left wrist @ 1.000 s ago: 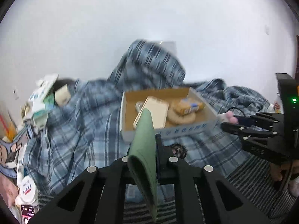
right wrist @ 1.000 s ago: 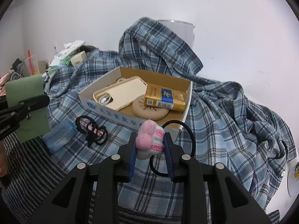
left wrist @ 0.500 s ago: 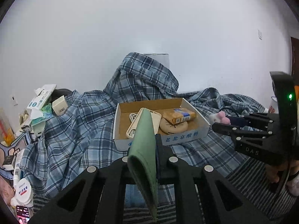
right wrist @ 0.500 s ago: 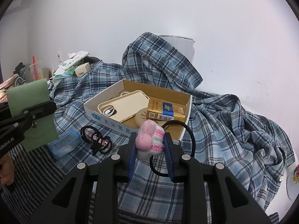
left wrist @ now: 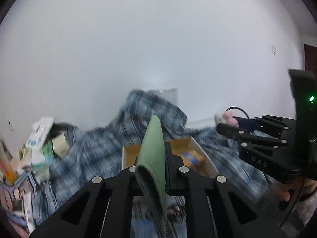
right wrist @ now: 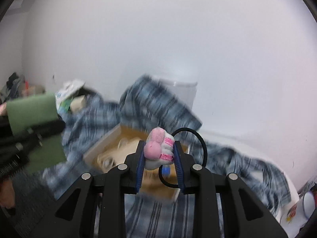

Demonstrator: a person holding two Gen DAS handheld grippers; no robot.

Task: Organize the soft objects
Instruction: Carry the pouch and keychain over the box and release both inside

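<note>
My left gripper (left wrist: 156, 156) is shut on a folded green cloth (left wrist: 154, 148), held upright above the bed; the cloth also shows at the left of the right wrist view (right wrist: 31, 113). My right gripper (right wrist: 159, 154) is shut on a pink and white plush hair tie (right wrist: 158, 148) with a black elastic loop (right wrist: 198, 138); it also shows at the right of the left wrist view (left wrist: 227, 119). Both grippers are raised above a white cardboard box (left wrist: 206, 158) that holds a cream phone case and a yellow pack (left wrist: 193, 157).
A blue plaid shirt (left wrist: 95, 150) lies crumpled around the box (right wrist: 103, 148) and over a white container (right wrist: 184, 91) by the wall. Small cartons and packets (left wrist: 39, 136) pile up at the left. A striped sheet (right wrist: 158, 214) covers the near side.
Both grippers have lifted and tilted upward with their objects, so the box and shirt sit lower in view and the white wall fills more of each frame. The views are motion-blurred now.
</note>
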